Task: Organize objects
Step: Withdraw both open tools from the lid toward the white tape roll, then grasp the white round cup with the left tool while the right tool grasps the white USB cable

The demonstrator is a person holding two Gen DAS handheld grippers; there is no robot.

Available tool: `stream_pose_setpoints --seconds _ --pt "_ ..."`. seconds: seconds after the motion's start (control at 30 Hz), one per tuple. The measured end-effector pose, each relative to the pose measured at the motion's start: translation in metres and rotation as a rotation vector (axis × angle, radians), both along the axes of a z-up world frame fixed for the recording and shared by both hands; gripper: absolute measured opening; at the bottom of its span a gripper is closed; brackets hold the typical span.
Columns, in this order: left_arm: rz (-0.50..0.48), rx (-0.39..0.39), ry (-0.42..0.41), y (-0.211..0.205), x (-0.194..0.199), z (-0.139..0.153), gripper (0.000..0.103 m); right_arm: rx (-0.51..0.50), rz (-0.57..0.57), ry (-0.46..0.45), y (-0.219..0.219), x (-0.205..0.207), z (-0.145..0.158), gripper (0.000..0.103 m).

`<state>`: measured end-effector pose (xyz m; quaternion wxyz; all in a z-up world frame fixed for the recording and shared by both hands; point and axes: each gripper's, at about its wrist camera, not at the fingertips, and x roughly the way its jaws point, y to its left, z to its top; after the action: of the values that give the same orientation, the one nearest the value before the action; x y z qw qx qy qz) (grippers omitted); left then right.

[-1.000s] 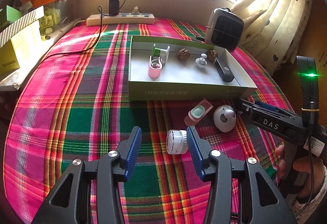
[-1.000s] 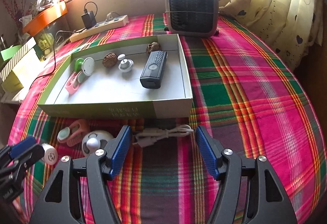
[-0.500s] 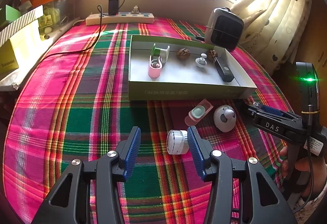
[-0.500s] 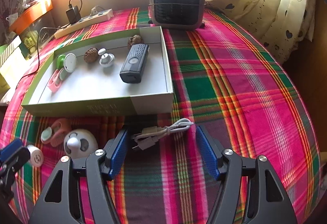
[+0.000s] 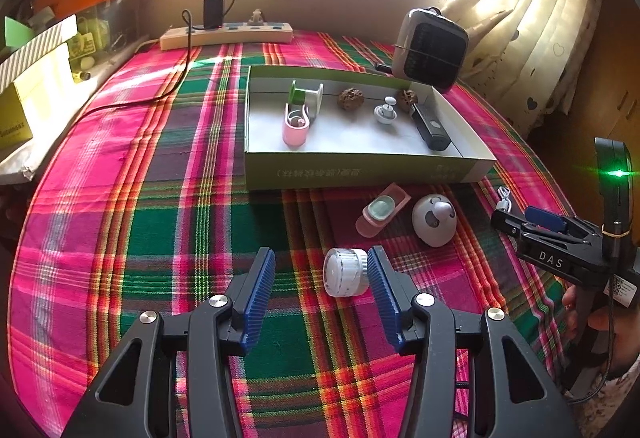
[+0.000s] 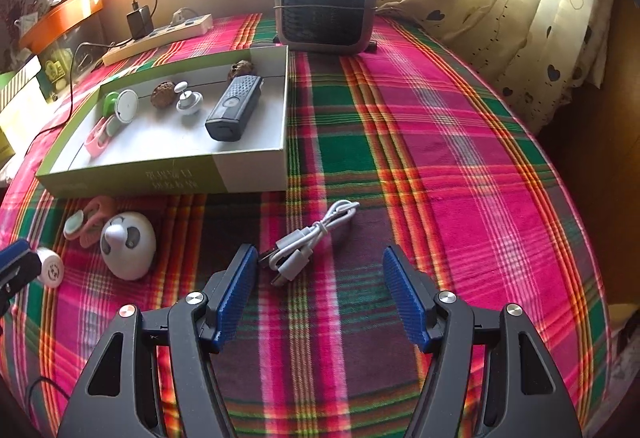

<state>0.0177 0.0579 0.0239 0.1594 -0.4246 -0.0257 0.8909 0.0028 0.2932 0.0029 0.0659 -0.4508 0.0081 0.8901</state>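
Note:
A shallow green-and-white box (image 5: 360, 168) on the plaid cloth holds a pink holder, a green-and-white spool, two walnuts, a small white knob and a black device (image 6: 234, 108). My left gripper (image 5: 320, 278) is open; a small white jar (image 5: 345, 272) lies on its side between the fingers, against the right one. A pink case (image 5: 380, 212) and a white egg-shaped gadget (image 5: 434, 220) lie beyond it. My right gripper (image 6: 320, 290) is open, with a coiled white USB cable (image 6: 308, 240) lying just ahead of its fingertips, nearer the left finger.
A grey heater (image 6: 326, 12) stands behind the box. A power strip with a black charger (image 5: 226, 32) lies along the back wall. Boxes and clutter (image 5: 36, 86) line the left edge. A curtain (image 6: 520, 18) hangs at the right.
The right gripper has swung right, so the cable now lies farther left between its fingers. The left gripper has barely moved; the jar stays by its right finger.

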Motion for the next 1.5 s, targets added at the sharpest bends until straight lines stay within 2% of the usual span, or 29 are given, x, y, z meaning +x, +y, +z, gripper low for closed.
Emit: stream_pose_setpoints --seconds 0.33,0.4,0.57,1.0,1.13,1.23,1.37,1.4,1.5 --pt "-0.045 -0.038 -0.017 0.012 0.003 -0.002 0.048 -0.03 0.01 0.019 0.01 0.01 -0.001 0.066" --pt "-0.041 -0.064 -0.028 0.014 0.001 -0.006 0.048 -0.032 0.017 0.03 0.009 0.007 0.001 0.066" --pt "-0.022 -0.071 -0.052 0.011 -0.001 -0.012 0.048 -0.036 0.014 0.031 0.007 -0.005 0.0 0.066" --pt "0.02 -0.086 -0.035 0.009 -0.009 -0.014 0.048 -0.048 -0.002 0.032 0.016 -0.01 -0.002 0.065" --pt "0.034 -0.082 -0.027 0.007 -0.01 -0.014 0.048 -0.045 -0.004 0.036 0.017 -0.01 0.0 0.055" --pt "0.041 -0.075 -0.024 0.005 -0.01 -0.014 0.047 -0.049 -0.008 0.042 0.019 -0.008 0.001 0.042" --pt "0.056 -0.071 -0.019 0.002 -0.01 -0.014 0.035 -0.054 0.001 0.045 0.018 -0.006 0.001 0.034" --pt "0.058 -0.067 -0.02 0.001 -0.011 -0.015 0.034 -0.058 0.004 0.047 0.019 -0.005 0.001 0.029" --pt "0.064 -0.069 -0.02 -0.001 -0.011 -0.015 0.028 -0.069 0.005 0.05 0.02 -0.004 0.001 0.025"
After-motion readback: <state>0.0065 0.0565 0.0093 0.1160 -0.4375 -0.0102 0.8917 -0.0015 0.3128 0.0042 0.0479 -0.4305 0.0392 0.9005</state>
